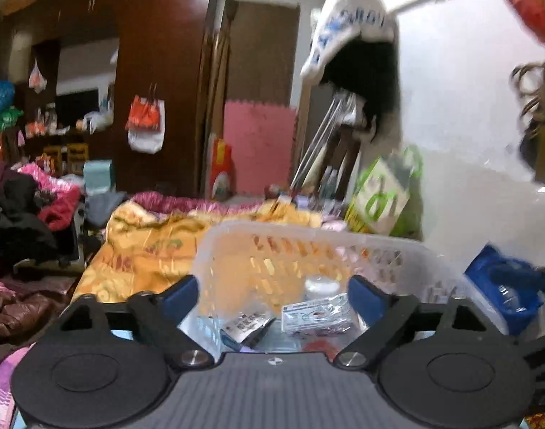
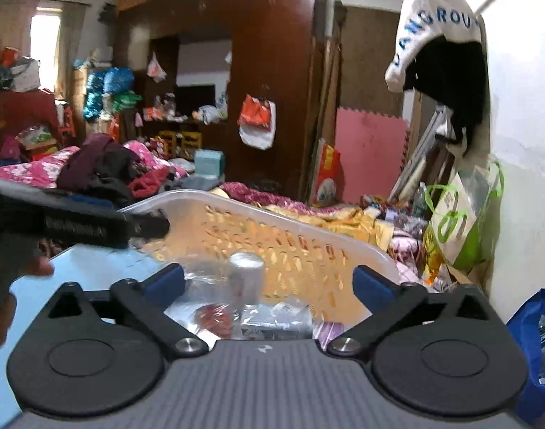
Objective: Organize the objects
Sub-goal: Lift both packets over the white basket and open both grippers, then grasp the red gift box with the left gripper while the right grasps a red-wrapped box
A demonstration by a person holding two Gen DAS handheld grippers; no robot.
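The white basket (image 2: pixel 272 228) stands on the desk (image 2: pixel 90 268), near its far edge; inside lie a small can (image 2: pixel 245 279), printed packets (image 1: pixel 317 312) and a clear bag (image 2: pixel 208 318). Left gripper (image 1: pixel 272 291) and right gripper (image 2: pixel 269 282) hover at its near side, jaws apart, empty. The packets look light, soft and slippery, so pinch an edge; the can looks rigid, so grip it across the body.

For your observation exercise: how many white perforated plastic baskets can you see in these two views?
1. The basket sits just ahead of both open grippers, the left gripper and right gripper, holding small packets. Others could be hidden in the clutter.
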